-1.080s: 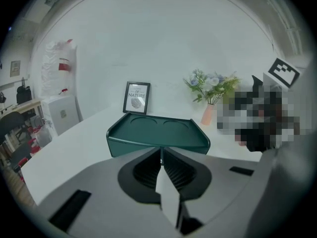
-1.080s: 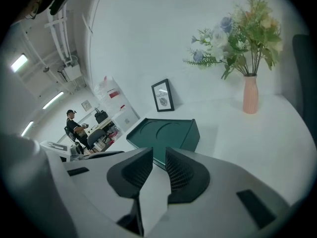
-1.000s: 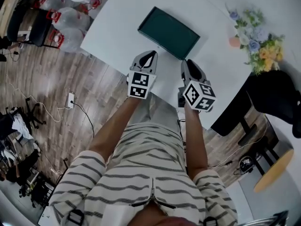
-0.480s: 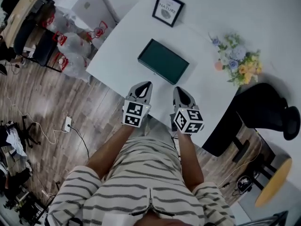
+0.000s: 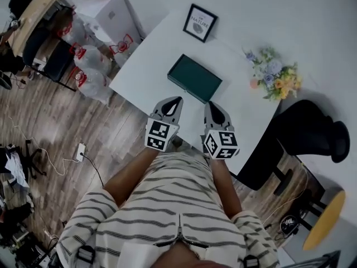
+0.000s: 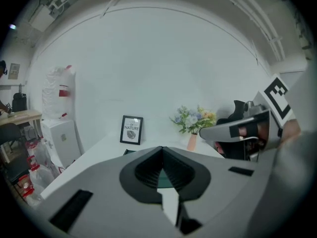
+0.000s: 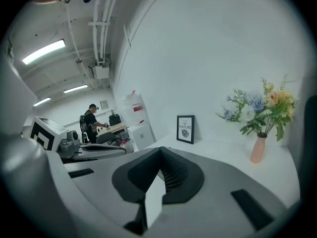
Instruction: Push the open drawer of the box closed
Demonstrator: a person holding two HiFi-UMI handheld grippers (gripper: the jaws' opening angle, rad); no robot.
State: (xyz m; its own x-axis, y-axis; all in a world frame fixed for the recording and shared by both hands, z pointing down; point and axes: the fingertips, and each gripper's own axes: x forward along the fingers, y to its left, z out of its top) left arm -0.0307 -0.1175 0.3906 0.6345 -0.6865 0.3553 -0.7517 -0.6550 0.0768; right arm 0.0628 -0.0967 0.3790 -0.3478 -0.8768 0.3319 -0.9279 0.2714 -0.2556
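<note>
The dark green box lies flat near the middle of the white worktop, its long side turned toward the person. From above it shows as one compact rectangle, and I cannot tell whether its drawer stands out from the body.

Both tools hover over the near edge of the worktop, side by side and well apart from the box. The left tool has its two jaws together at a point with nothing between them. The right tool is likewise closed and empty. Only bare worktop lies between their tips and the box's near side.

Beyond the box, a framed picture leans upright at the far edge against the wall. At the right end of the worktop, a pink vase of mixed flowers stands clear of the box.

A black chair sits just beside the right end of the worktop, and a round wooden stool is farther out on the floor. On the left, a white cabinet and clear bags with red handles crowd the worktop's far corner. A power strip with its cord lies on the wood floor. In the right gripper view a person stands at a distant desk.
</note>
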